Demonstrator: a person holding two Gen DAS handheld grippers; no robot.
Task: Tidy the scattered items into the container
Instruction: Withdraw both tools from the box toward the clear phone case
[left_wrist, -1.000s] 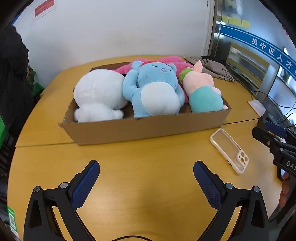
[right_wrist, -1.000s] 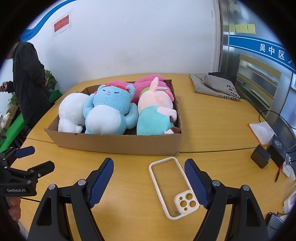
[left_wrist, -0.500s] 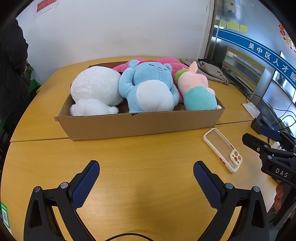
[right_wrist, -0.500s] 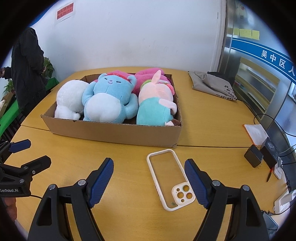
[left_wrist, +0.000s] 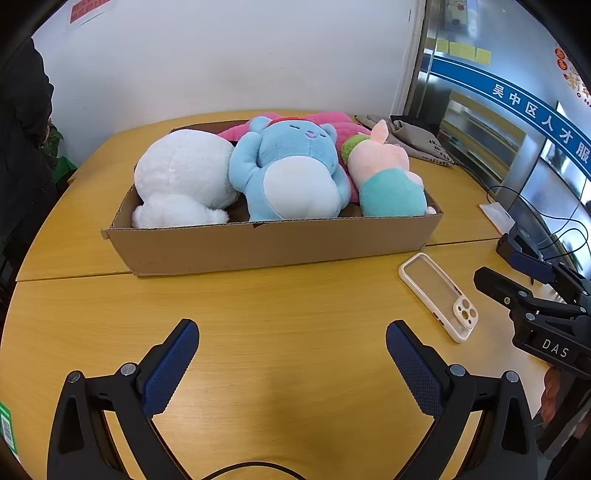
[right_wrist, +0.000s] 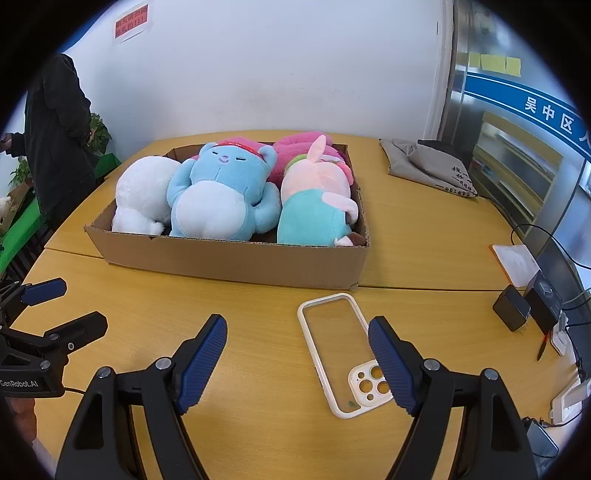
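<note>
Three plush toys fill the cardboard box (right_wrist: 236, 258) ahead of both grippers: white plush (right_wrist: 142, 195), blue bear (right_wrist: 221, 195), pink-and-teal pig (right_wrist: 316, 206), over a pink plush (right_wrist: 295, 151). Left gripper (left_wrist: 291, 354) and right gripper (right_wrist: 297, 350) hover spread, empty. One phone case (right_wrist: 332, 339) lies by the right gripper's right finger. Beyond, right: one grey bag (right_wrist: 428, 166).

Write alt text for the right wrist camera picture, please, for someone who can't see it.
A cardboard box on a wooden table holds a white, a blue and a pink-and-teal plush toy. In front, the open right gripper hovers beside a clear phone case lying flat on the table.
</note>
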